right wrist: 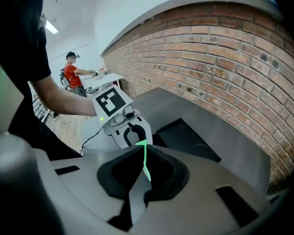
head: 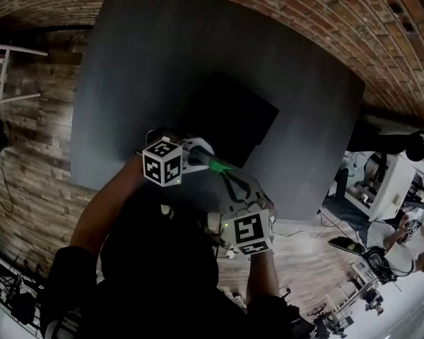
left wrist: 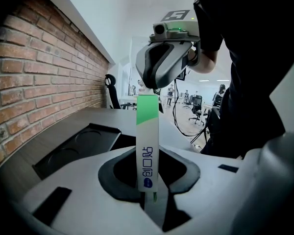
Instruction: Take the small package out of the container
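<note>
Small package (left wrist: 147,151) out, pinched at both ends by left hand-held gripper (left wrist: 148,197) and right hand-held gripper (right wrist: 143,173), at 6 o'clock from black container (head: 233,119). Next, likely: lay down gently on table (head: 162,48).

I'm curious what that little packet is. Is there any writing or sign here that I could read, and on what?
Packet: blue print runs along its length, sideways; I cannot read it.
Marked cube and second cube: black square patterns only, no words.
Nothing else is readable.
</note>
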`<state>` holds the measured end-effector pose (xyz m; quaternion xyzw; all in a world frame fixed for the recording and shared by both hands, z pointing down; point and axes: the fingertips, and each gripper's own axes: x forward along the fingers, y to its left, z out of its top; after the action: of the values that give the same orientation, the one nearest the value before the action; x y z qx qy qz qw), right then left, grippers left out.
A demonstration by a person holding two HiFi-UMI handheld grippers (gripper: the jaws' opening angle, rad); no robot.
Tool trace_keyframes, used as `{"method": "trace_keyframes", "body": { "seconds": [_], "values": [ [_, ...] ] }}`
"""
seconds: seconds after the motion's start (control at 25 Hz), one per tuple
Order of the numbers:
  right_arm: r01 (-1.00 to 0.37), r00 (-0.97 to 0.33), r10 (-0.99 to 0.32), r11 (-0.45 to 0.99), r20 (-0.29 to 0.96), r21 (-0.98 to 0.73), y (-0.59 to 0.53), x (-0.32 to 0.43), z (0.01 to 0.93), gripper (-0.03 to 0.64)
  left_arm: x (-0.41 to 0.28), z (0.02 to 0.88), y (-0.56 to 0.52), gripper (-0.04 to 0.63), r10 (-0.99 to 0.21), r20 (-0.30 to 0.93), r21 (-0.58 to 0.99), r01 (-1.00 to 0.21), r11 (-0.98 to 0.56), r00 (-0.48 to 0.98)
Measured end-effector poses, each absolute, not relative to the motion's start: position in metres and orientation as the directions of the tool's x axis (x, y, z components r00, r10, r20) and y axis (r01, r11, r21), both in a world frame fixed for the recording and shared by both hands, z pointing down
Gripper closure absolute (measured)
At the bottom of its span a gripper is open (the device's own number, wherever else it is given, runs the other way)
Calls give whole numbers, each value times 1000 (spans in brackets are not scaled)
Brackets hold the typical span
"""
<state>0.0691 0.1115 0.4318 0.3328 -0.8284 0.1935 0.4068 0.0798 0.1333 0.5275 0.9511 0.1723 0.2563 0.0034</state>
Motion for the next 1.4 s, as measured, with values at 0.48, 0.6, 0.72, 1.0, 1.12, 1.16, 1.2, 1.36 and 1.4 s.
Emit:
{"method": "trace_keyframes", "body": {
  "seconds": [0.48, 0.6, 0.72, 1.0, 1.12, 1.16, 1.2, 1.36, 1.4],
  "values": [
    [-772, -477, -516, 633, 711, -58, 109, 59, 369, 591, 41, 487, 133, 488, 250, 455, 78, 242, -967, 855],
    [-794, -482, -560, 605, 674, -65, 108, 57, 352, 591, 30, 474, 132, 488, 219, 437, 74, 207, -975, 872],
    [-818, -479, -603, 570, 638, -76, 107, 57, 337, 591, 17, 458, 132, 488, 188, 409, 89, 166, -982, 893],
    [-871, -455, -696, 477, 555, -115, 106, 57, 316, 591, -16, 437, 131, 488, 82, 382, 93, 50, -994, 921],
    [-891, -431, -735, 438, 523, -119, 109, 53, 314, 591, -31, 429, 130, 488, 22, 347, 123, -22, -992, 937],
    [-898, -421, -749, 422, 512, -120, 111, 51, 313, 591, -36, 426, 128, 488, -2, 340, 132, -50, -990, 941],
    [-906, -410, -763, 405, 499, -125, 112, 50, 313, 591, -40, 424, 127, 488, -29, 335, 138, -80, -987, 942],
    [-929, -369, -808, 333, 458, -162, 118, 46, 318, 592, -51, 419, 124, 488, -141, 349, 118, -192, -974, 927],
    [-932, -363, -815, 319, 451, -174, 121, 45, 320, 592, -53, 417, 123, 488, -166, 346, 118, -218, -969, 923]
  ]
}}
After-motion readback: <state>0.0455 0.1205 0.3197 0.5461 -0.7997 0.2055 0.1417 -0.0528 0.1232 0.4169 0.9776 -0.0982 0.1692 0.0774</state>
